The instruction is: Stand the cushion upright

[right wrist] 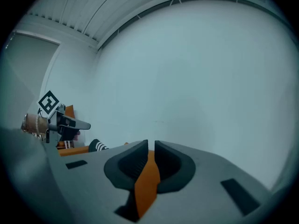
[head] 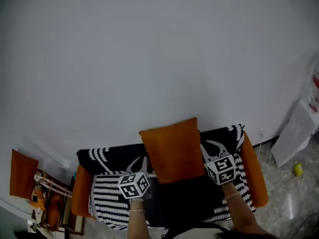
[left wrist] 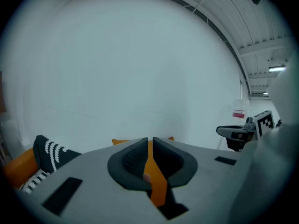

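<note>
Orange cushion (head: 172, 151) being held above the patterned sofa (head: 107, 195), around 6 o'clock in the head view.
The left gripper (head: 141, 163) is pinching its 8 o'clock edge and the right gripper (head: 213, 149) its 3 o'clock edge, orange fabric squeezed between each pair of jaws.

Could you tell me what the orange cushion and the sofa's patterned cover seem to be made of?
Cushion: probably a soft, matte fabric; there is no shine, and its edge pinches into a thin fold. Cover: seemingly a matte printed cloth, black with white marks; it drapes over the sofa.
</note>
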Available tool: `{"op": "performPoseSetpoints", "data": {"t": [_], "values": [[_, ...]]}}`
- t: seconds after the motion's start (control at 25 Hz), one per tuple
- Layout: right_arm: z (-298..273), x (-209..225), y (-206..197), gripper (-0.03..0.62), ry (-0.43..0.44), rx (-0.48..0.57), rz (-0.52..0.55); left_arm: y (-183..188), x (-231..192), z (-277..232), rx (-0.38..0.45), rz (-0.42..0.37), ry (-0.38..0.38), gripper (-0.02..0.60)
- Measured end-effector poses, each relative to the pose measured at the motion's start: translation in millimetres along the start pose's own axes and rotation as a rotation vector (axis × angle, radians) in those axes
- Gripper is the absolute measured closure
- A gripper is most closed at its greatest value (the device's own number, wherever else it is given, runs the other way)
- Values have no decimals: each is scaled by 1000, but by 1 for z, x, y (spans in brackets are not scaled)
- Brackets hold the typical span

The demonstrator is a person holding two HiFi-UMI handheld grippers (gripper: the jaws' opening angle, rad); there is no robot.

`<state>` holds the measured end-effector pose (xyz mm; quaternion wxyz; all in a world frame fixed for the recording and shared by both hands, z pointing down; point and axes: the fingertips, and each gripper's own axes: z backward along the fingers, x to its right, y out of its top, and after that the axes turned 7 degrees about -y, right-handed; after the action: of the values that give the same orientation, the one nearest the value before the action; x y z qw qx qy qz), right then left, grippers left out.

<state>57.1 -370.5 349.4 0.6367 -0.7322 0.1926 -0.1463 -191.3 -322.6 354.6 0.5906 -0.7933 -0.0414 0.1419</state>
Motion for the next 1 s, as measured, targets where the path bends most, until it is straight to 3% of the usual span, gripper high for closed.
{"op": "performPoseSetpoints", "data": {"t": [0.52, 1.0], "values": [[42, -7, 10, 574, -16, 54, -33, 1, 51, 37, 22, -49, -9, 554], [65, -32, 20, 585, -63, 78, -31, 17, 55, 65, 70, -103, -77, 561]]}}
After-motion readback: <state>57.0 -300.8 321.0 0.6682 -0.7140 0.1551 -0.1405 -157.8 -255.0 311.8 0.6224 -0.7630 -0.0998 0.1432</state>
